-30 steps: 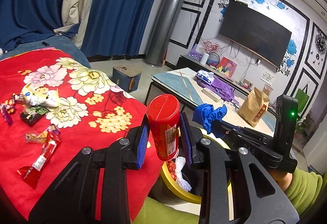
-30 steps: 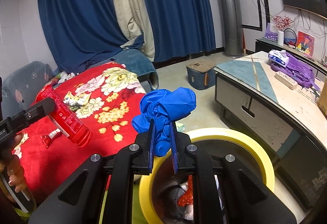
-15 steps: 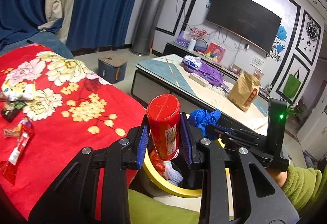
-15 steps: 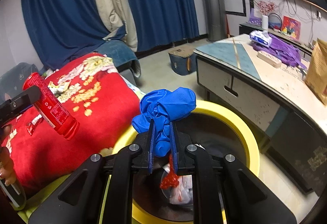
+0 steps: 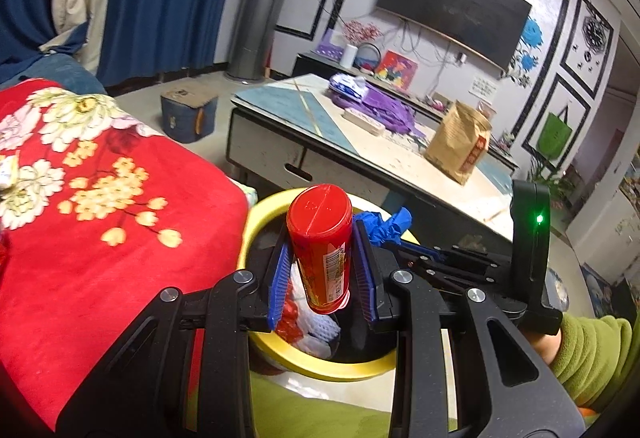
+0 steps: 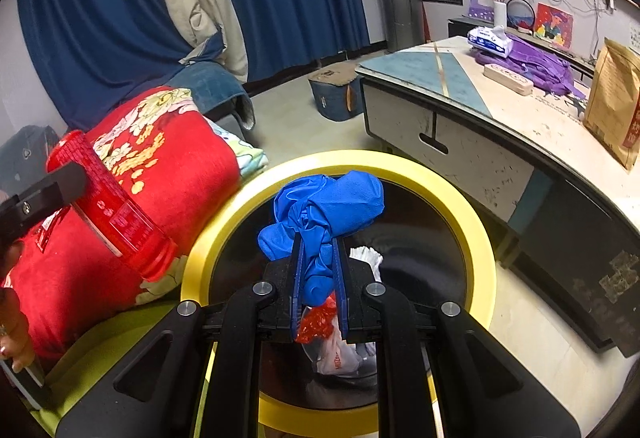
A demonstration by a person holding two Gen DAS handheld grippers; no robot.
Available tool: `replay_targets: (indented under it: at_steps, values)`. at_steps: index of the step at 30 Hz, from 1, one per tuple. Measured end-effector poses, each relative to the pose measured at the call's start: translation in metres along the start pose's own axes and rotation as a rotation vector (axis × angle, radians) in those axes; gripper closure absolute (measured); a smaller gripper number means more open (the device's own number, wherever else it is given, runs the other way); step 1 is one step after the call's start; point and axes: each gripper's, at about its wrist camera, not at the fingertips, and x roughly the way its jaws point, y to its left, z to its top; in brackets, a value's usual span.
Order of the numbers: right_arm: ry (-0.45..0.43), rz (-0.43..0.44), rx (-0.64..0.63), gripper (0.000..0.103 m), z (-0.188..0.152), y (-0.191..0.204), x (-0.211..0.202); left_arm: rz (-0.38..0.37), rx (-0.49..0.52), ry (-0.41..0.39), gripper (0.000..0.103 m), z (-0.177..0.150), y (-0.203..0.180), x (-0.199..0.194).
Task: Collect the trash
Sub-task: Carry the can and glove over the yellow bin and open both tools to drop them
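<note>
Fingers of both our grippers are clamped, the left gripper (image 5: 320, 270) on a red canister (image 5: 322, 246), the right gripper (image 6: 319, 278) on a crumpled blue glove (image 6: 326, 210), each poised above the yellow-rimmed bin (image 6: 476, 234) so that opening drops them in.

Bin (image 6: 476, 222) between blanket (image 6: 176, 174) and table (image 6: 520, 126)

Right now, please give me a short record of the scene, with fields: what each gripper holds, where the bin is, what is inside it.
left gripper: shut on red canister, over the bin's opening
right gripper: shut on crumpled blue glove, over the bin's opening
bin: round, yellow rim, dark inside, on the floor between red floral blanket and low table
bin contents: red and white wrappers at the bottom
</note>
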Motion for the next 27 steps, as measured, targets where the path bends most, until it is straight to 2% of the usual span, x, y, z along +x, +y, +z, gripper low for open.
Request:
replay_targets:
  at_steps: [4,16,20,21,22,23,26,27]
  values:
    - [0.028,-0.011,0.016,0.089,-0.006,-0.006,0.005,-0.028,0.011,0.036,0.08,0.001,-0.004,0.015]
    - [0.067,-0.019,0.063,0.086,-0.012,-0.017,0.012,-0.034,0.042,0.117,0.08,-0.001,-0.004,0.043]
    - [0.061,-0.028,0.079,0.075,-0.012,-0.02,0.012,-0.034,0.048,0.128,0.079,-0.002,-0.005,0.046]
    - [0.06,-0.028,0.083,0.072,-0.012,-0.021,0.012,-0.034,0.046,0.128,0.074,-0.002,-0.006,0.047]
    - [0.059,-0.03,0.087,0.071,-0.012,-0.021,0.012,-0.03,0.042,0.125,0.061,-0.002,-0.005,0.047]
    - [0.057,-0.036,0.091,0.067,-0.012,-0.022,0.011,-0.025,0.041,0.121,0.054,-0.001,-0.005,0.046]
    - [0.046,-0.041,0.105,0.057,-0.012,-0.024,0.009,-0.015,0.042,0.105,0.043,-0.001,-0.005,0.041]
    - [0.042,-0.042,0.106,0.056,-0.012,-0.024,0.008,-0.006,0.042,0.097,0.032,0.0,-0.005,0.039]
